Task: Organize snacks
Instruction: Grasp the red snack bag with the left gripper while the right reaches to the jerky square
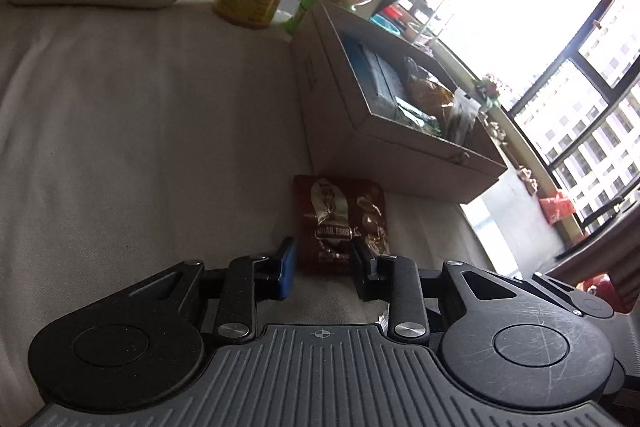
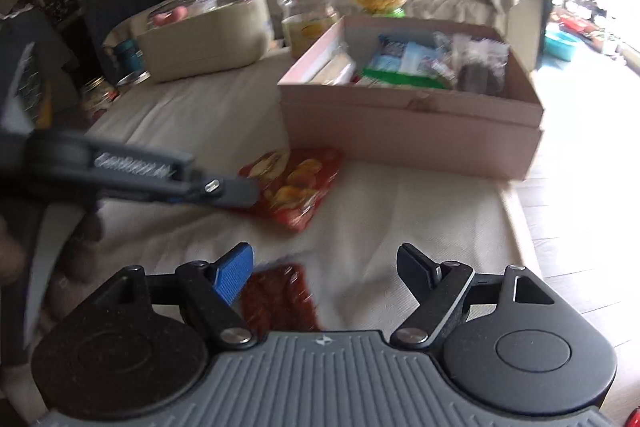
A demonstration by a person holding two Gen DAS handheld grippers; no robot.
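Tongs on the left (image 1: 322, 263) straddle a brown quail-egg packet (image 1: 342, 223) lying on the cloth-covered tabletop (image 1: 140, 127) beside the snack box (image 1: 384, 151), jaws parted; squeezing squarely should secure it. Right tongs (image 2: 324, 273) gape empty.

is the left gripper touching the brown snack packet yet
Cannot tell. In the left wrist view the left gripper is open with the brown snack packet reaching in between its fingers, but no clear contact or gap shows at either pad.
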